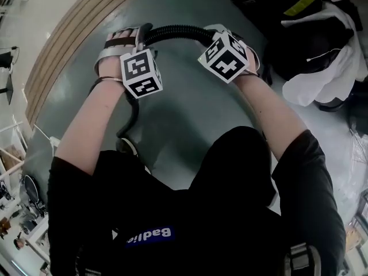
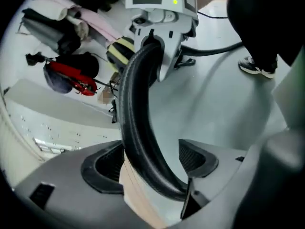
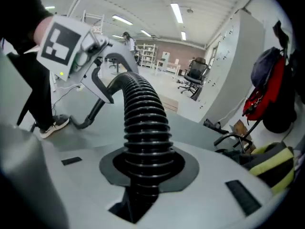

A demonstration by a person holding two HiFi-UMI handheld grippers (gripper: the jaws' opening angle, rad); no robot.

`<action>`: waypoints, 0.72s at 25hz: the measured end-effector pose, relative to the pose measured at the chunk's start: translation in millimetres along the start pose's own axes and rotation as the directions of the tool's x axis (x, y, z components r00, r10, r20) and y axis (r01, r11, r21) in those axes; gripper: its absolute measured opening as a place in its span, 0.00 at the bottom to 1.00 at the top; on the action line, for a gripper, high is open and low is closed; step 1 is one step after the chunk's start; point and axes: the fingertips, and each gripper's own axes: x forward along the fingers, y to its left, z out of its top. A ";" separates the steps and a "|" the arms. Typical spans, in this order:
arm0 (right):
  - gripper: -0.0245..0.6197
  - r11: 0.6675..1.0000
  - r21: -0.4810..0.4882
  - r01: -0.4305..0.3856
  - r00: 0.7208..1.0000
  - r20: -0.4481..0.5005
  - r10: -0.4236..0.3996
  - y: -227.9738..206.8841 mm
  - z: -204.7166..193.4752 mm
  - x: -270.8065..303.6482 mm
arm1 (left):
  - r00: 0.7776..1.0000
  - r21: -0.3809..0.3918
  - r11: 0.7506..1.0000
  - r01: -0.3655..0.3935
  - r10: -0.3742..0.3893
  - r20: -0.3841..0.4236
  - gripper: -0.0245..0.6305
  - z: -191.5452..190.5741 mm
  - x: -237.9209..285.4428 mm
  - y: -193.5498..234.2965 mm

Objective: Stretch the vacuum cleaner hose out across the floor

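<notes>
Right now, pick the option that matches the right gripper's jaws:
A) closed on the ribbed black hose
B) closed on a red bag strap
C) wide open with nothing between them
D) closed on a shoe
A: in the right gripper view, the right gripper has both pads pressed against the ribbed black hose, which rises out from between them.

Hose (image 1: 172, 32) passes behind left forearm (image 1: 95, 125), far end unseen; bags (image 1: 299, 4) top right cut by edge.

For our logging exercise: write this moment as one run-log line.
left gripper: open, hose between jaws; right gripper: shut on hose; hose: arched between grippers
</notes>
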 end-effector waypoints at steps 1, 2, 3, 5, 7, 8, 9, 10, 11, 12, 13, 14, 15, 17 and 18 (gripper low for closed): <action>0.18 0.999 0.037 0.008 1.000 -0.008 -0.007 -2.9 1.6 -1.8 | 1.000 -0.063 0.998 0.003 -0.002 0.024 0.57 -16.2 2.9 -1.2; 0.18 0.997 0.069 0.018 1.000 -0.012 -0.017 -6.7 4.5 -4.8 | 0.999 -0.125 0.992 0.012 -0.005 0.053 0.58 -31.2 6.2 -3.4; 0.18 0.995 0.097 0.028 1.000 -0.014 -0.027 -10.8 9.3 -8.0 | 0.996 -0.183 0.983 0.025 -0.010 0.084 0.61 -45.4 10.4 -6.8; 0.18 0.990 0.138 0.042 0.999 -0.018 -0.040 -17.1 22.0 -13.1 | 0.990 -0.281 0.958 0.063 -0.023 0.141 0.63 -70.9 23.2 -17.1; 0.18 0.983 0.177 0.052 0.999 -0.023 -0.049 -19.5 32.1 -15.7 | 0.981 -0.358 0.927 0.110 -0.044 0.189 0.64 -90.7 43.0 -28.8; 0.18 0.977 0.205 0.058 0.998 -0.024 -0.055 -19.9 36.0 -16.8 | 0.977 -0.397 0.907 0.139 -0.059 0.207 0.64 -100.0 54.4 -35.1; 0.18 0.970 0.236 0.063 0.998 -0.022 -0.060 -19.7 40.0 -17.9 | 0.973 -0.437 0.883 0.170 -0.079 0.219 0.64 -110.5 65.6 -42.3; 0.18 0.962 0.266 0.067 0.998 -0.020 -0.064 -19.4 44.2 -19.1 | 0.969 -0.479 0.854 0.203 -0.104 0.225 0.64 -122.2 76.7 -50.7; 0.18 0.955 0.288 0.075 0.997 -0.022 -0.071 -19.6 47.9 -20.3 | 0.964 -0.520 0.821 0.238 -0.136 0.227 0.64 -134.3 87.5 -59.7; 0.18 0.951 0.296 0.088 0.996 -0.033 -0.082 -20.5 50.3 -21.3 | 0.958 -0.555 0.785 0.275 -0.173 0.229 0.64 -145.8 97.9 -68.7; 0.18 0.952 0.286 0.108 0.994 -0.055 -0.096 -21.5 50.3 -21.6 | 0.949 -0.580 0.753 0.309 -0.211 0.233 0.64 -156.2 107.4 -76.4; 0.18 0.957 0.262 0.127 0.990 -0.088 -0.108 -20.9 47.8 -20.1 | 0.941 -0.587 0.736 0.336 -0.244 0.233 0.64 -165.9 115.5 -82.6; 0.18 0.964 0.227 0.137 0.986 -0.127 -0.110 -17.3 43.0 -15.7 | 0.936 -0.567 0.745 0.351 -0.273 0.220 0.63 -176.4 122.2 -87.8; 0.18 0.982 0.147 0.121 0.974 -0.209 -0.089 -1.2 29.4 0.9 | 0.942 -0.452 0.826 0.336 -0.305 0.142 0.43 -203.6 132.3 -96.3; 0.18 0.988 0.115 0.102 0.966 -0.248 -0.071 8.9 21.3 11.3 | 0.948 -0.380 0.870 0.315 -0.303 0.094 0.41 -219.9 137.1 -98.4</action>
